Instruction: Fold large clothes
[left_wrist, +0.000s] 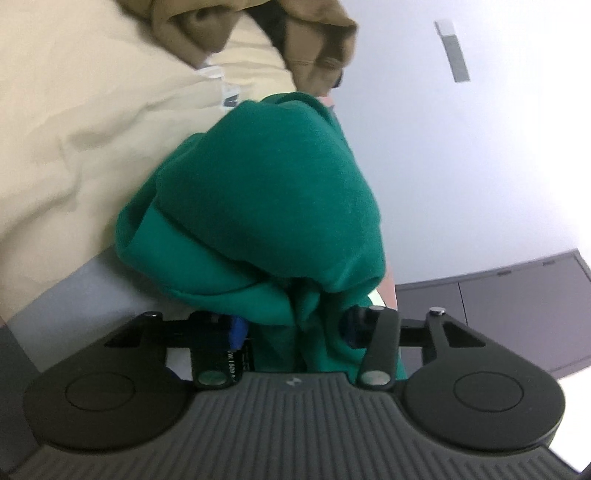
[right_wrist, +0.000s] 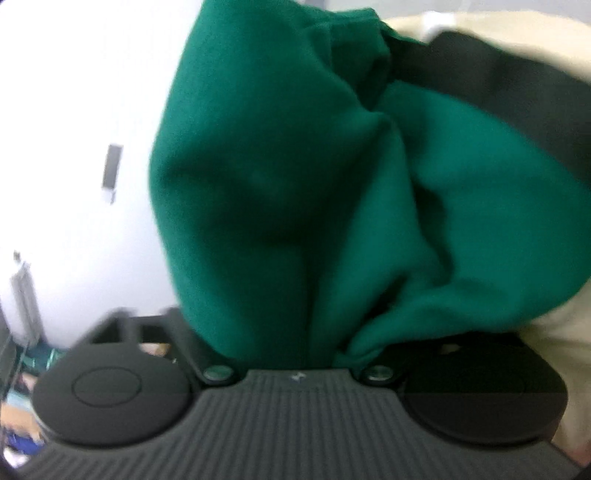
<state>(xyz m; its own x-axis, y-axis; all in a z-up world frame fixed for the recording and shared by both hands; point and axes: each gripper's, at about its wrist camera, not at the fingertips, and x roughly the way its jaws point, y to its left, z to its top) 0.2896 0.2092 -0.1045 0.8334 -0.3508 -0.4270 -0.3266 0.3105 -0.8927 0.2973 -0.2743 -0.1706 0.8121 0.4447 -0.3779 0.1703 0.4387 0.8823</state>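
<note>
A green garment (left_wrist: 266, 206) hangs bunched in the air, filling the middle of the left wrist view. My left gripper (left_wrist: 295, 325) is shut on a fold of it; the cloth hides the fingertips. The same green garment (right_wrist: 295, 192) fills the right wrist view. My right gripper (right_wrist: 295, 350) is shut on another bunch of it, and its fingers are buried in the cloth. The right view is blurred.
A cream cloth (left_wrist: 92, 122) lies behind the garment at left, with a tan garment (left_wrist: 258, 33) above it. A white wall (left_wrist: 480, 155) and a grey cabinet (left_wrist: 498, 317) are at right. Cream fabric (right_wrist: 554, 44) shows at the right view's edge.
</note>
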